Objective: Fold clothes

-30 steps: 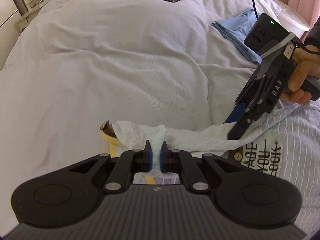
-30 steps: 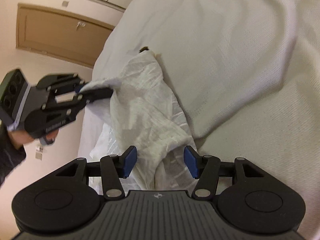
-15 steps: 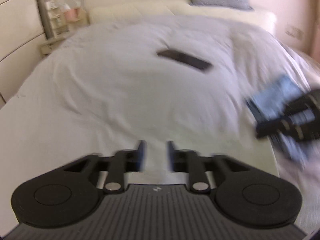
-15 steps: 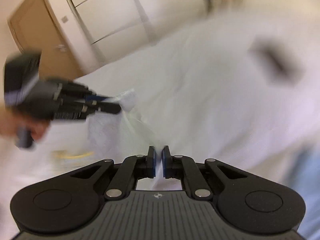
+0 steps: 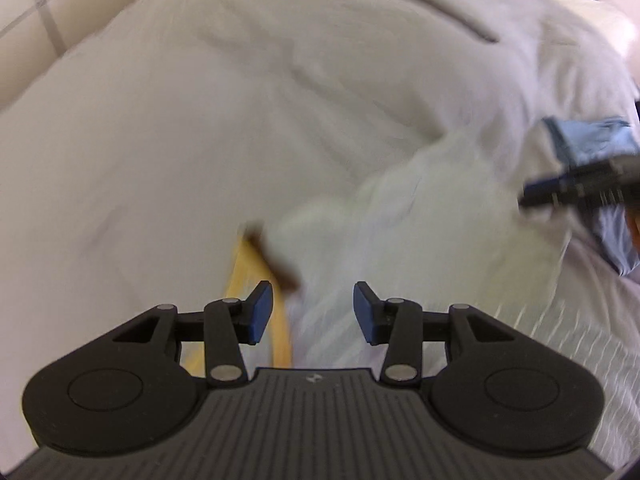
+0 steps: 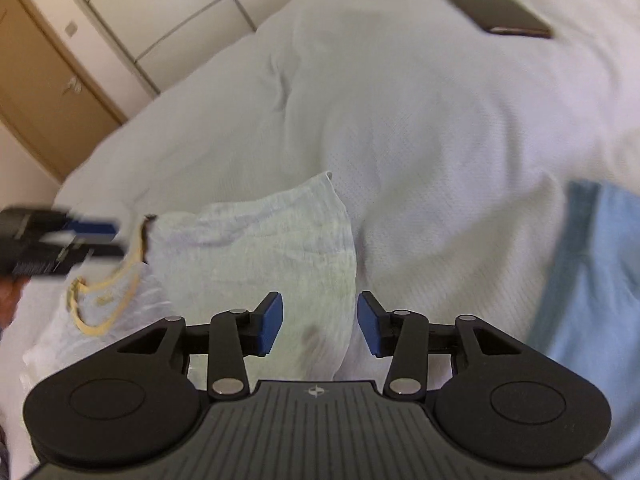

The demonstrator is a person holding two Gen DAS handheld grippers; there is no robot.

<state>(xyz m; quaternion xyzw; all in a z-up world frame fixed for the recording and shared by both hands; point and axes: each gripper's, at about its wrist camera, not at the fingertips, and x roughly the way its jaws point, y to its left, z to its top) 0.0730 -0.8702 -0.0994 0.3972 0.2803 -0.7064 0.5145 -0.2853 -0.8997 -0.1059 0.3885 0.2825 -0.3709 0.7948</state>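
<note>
A white crinkled garment [image 6: 280,248] with a yellow trimmed neckline [image 6: 108,300] lies on the white bed, folded over on itself. In the left wrist view the same garment [image 5: 400,216] is blurred, its yellow trim [image 5: 256,280] just ahead of the left finger. My left gripper [image 5: 314,312] is open above the garment and holds nothing. My right gripper [image 6: 320,322] is also open, hovering over the garment's near fold. Each gripper shows in the other's view: the right gripper [image 5: 580,190] at the right edge, the left gripper [image 6: 60,240] at the left edge.
A dark phone [image 6: 492,8] lies on the white duvet [image 6: 420,100] further up the bed. A folded light blue cloth [image 6: 592,272] sits to the right. A wooden door [image 6: 44,92] and white cupboards stand beyond the bed's left side.
Both grippers have let go of the garment and now stand open. The lifted cloth has dropped onto the bed as a fold. Both cameras swung during the motion.
</note>
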